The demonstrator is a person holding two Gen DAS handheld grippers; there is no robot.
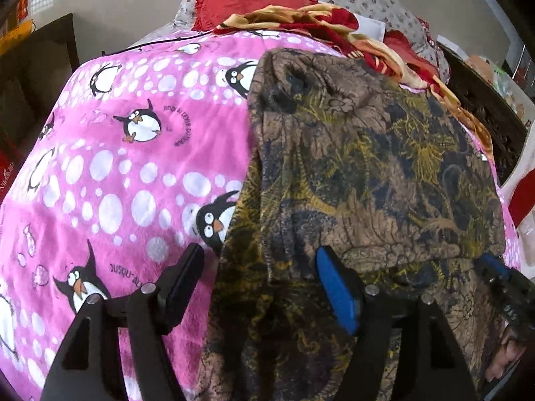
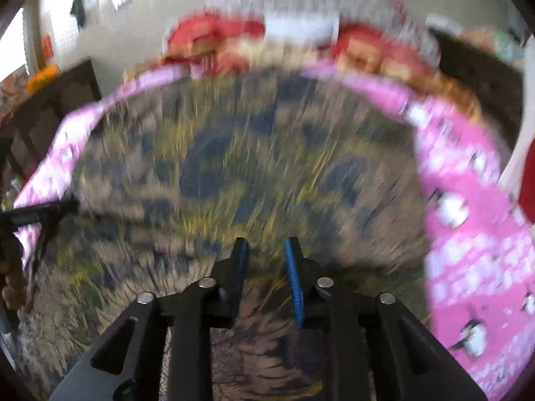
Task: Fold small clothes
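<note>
Right wrist view blurred, brown patterned garment (image 1: 361, 167) edges smeared, pink blanket (image 1: 117, 167) beneath

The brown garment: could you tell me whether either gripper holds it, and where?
Neither grips the garment: left gripper gapes over its left edge; right gripper stands slightly parted.

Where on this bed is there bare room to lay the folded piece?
Free: the pink penguin blanket left of the brown patterned garment, and a narrower strip on its right. Crowded: the far end, with red cushions and bunched red-and-cream cloth.
</note>
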